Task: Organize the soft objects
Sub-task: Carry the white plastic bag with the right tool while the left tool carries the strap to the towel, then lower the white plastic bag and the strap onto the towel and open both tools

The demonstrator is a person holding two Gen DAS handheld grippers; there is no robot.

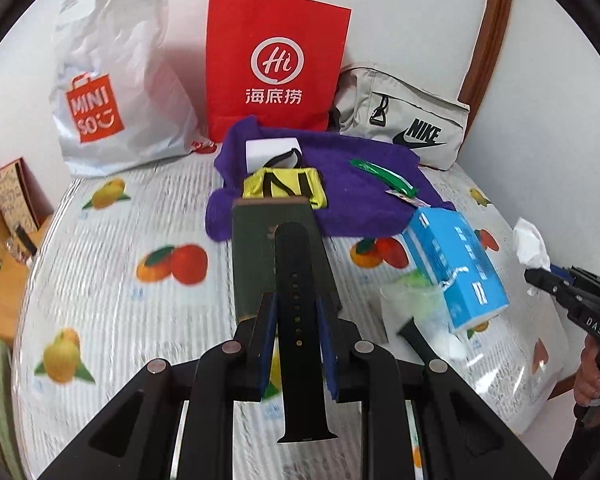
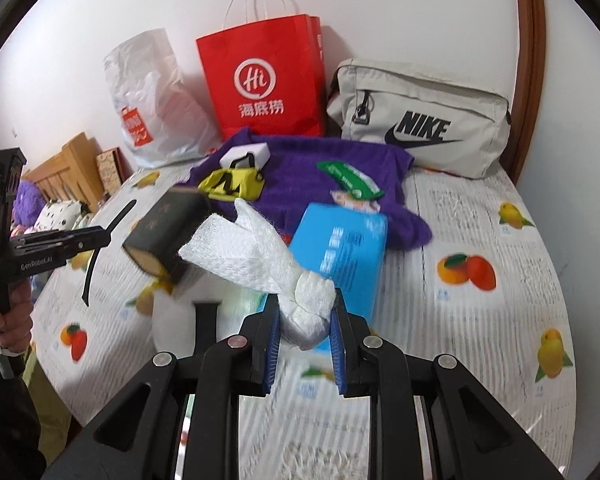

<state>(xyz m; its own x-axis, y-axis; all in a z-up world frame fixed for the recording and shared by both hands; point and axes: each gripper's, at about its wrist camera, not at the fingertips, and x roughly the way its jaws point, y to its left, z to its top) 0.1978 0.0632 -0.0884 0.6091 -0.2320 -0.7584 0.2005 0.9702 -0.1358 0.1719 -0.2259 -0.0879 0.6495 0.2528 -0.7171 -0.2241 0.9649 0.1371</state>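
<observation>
while clamped, strap (image 1: 296, 312) between left claw (image 1: 296, 312) pads

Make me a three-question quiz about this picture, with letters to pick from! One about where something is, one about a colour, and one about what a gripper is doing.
1. Where does the green packet lie?
A. On the purple cloth
B. Inside the red paper bag
C. On the beige Nike bag

2. What colour is the tissue box?
A. Yellow
B. Blue
C. Black

3. What is the left gripper doing?
A. Standing wide open
B. Gripping the dark book
C. Gripping a black strap

Answers: 1 A, it lies across the cloth. 2 B, its faces are bright blue. 3 C, the strap runs between both pads.
</observation>
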